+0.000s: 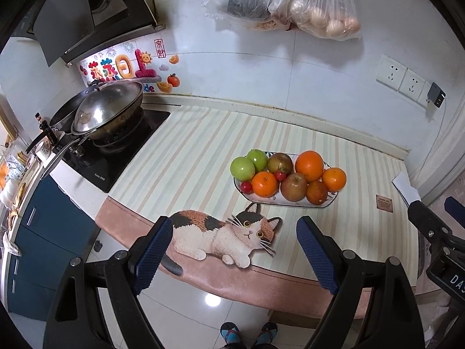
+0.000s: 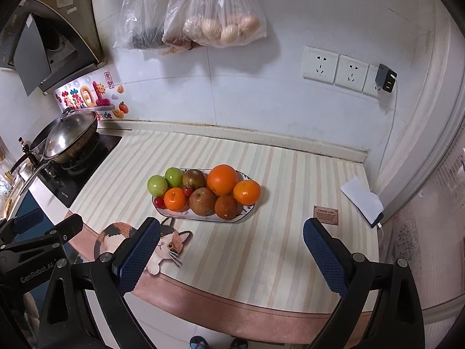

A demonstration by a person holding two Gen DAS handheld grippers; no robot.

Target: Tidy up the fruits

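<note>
Centre frame: all the fruits (image 2: 203, 192) lie heaped on the plate (image 2: 250, 212) on the counter (image 2: 261, 250), both claws, left (image 1: 232, 250) and right (image 2: 229, 250), wide and empty, fitting either sorted or unsorted.

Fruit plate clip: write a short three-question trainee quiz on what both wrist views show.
1. True or false: both hand-held grippers are open and hold nothing.
2. How many green apples lie on the plate?
3. The biggest orange sits at: A) the plate's back, B) the mat, C) the stove.

Key:
1. True: left hand-held gripper and right hand-held gripper are open.
2. Two green apples.
3. A.
</note>
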